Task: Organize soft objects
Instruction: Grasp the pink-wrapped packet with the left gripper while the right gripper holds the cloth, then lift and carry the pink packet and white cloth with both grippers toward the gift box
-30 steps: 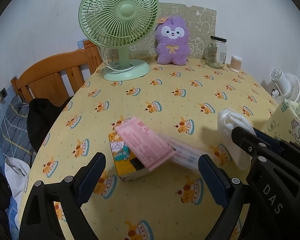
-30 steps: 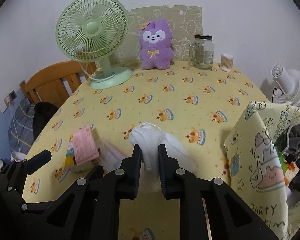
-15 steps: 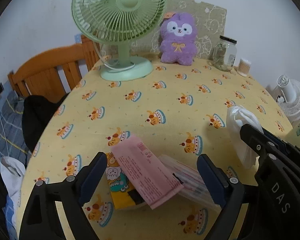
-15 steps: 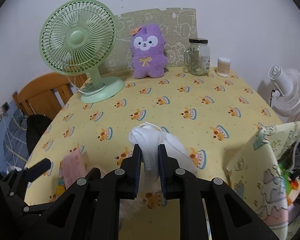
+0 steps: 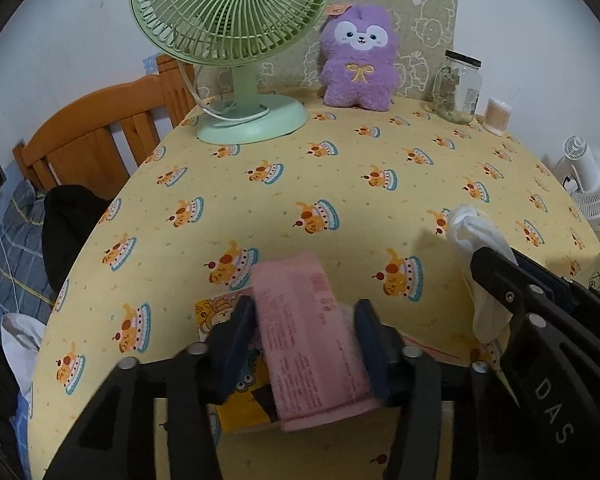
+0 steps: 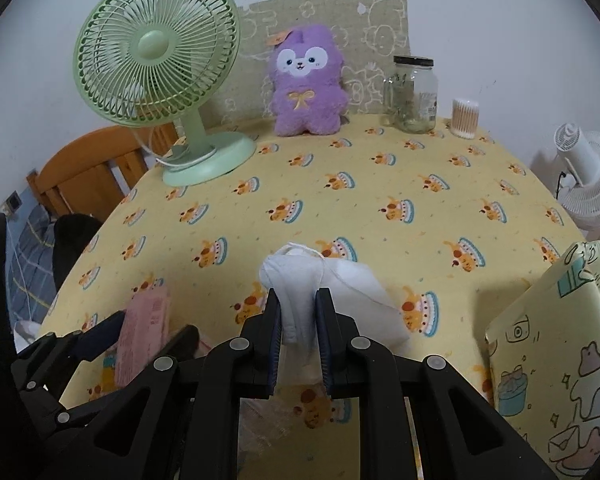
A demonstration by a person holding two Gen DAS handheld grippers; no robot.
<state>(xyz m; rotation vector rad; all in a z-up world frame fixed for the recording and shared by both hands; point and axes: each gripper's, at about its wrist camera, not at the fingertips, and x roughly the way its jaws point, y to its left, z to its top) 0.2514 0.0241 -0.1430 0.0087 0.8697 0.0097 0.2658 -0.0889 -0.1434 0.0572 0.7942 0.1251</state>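
Yellow cake-print tablecloth [image 5: 340, 184] lies under us. Our left gripper [image 5: 306, 344] clamps the pink tissue pack [image 5: 308, 340] at the near edge, while our right gripper [image 6: 298, 332] pinches the white cloth bundle [image 6: 320, 280] beside it.

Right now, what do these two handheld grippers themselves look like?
Both the left gripper and the right gripper are matte black plastic linkages with silver screws and dark blue pads lining the jaws. The right gripper's side carries white "DAS" lettering. No cables or sleeves show.

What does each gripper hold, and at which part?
Right gripper pinches the white cloth near its bunched end. Left gripper clamps the pink pack by its long sides.
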